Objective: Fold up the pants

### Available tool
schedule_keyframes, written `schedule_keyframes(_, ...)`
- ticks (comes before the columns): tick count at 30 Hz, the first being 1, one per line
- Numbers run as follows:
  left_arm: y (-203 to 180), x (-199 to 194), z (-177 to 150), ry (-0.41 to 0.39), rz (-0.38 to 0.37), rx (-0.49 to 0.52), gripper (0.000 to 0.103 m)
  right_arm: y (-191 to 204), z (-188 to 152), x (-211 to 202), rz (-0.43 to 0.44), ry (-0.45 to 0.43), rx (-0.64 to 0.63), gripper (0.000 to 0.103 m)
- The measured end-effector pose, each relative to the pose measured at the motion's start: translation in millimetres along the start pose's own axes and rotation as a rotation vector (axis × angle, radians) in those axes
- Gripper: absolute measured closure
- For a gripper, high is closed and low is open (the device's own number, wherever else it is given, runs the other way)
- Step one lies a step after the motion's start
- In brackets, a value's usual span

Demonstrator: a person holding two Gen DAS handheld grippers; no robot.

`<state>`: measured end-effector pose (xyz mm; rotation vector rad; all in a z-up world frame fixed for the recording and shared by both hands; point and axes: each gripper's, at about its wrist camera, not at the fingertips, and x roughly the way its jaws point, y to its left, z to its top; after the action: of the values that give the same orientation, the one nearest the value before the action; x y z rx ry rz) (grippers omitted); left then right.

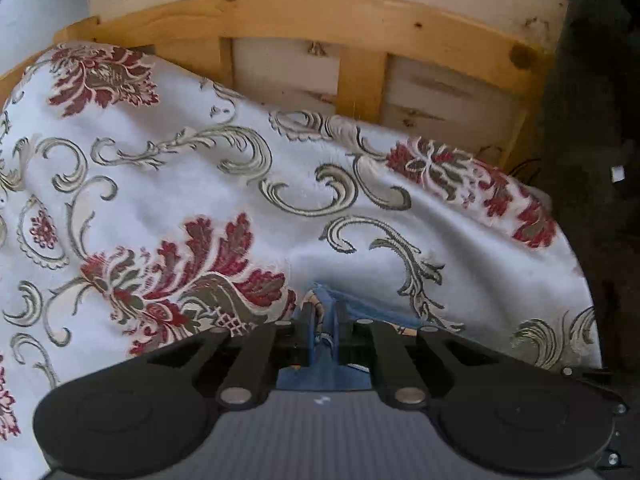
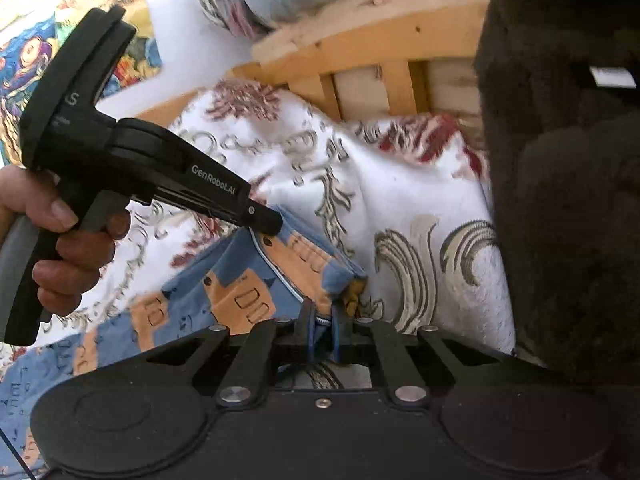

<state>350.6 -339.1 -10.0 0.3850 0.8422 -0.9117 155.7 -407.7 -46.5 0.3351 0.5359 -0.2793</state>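
Pants (image 2: 224, 292) lie on my flowery bedspread (image 1: 200, 184). I see my left gripper (image 1: 322, 320) pinching their blue cloth tight, and my right gripper (image 2: 322, 320) pinching what looks like the waistband edge.

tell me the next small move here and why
Probably carry both tongs together toward the pants' far end, then lower. The left tongs and right tongs are each shut on the blue pants, one end raised off the bedspread.
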Motion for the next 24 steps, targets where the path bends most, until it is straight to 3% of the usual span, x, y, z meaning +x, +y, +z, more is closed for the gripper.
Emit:
schedule_keyframes(4,2,-1,-5,-0.017,-0.007,0.002,0.091,0,1,-3,-0.006,-0.014,0.006,0.084)
schedule_keyframes(10,10,-16,-7,-0.057,-0.015,0.006,0.06,0,0,-3,-0.008,-0.019,0.001,0.076)
schedule_keyframes(14,10,-15,-7,-0.04,-0.024,0.021,0.042,-1,3,-8,0.013,-0.008,-0.003,0.067)
schedule_keyframes(16,12,-18,-5,-0.03,-0.049,0.032,0.033,-3,5,-12,0.033,-0.003,-0.018,0.053)
schedule_keyframes(20,19,-20,3,0.025,-0.097,0.062,0.017,-9,5,-15,0.09,0.021,-0.001,0.043)
schedule_keyframes(24,25,-20,16,0.094,-0.113,0.131,0.012,-7,6,-13,0.113,0.023,0.02,0.033)
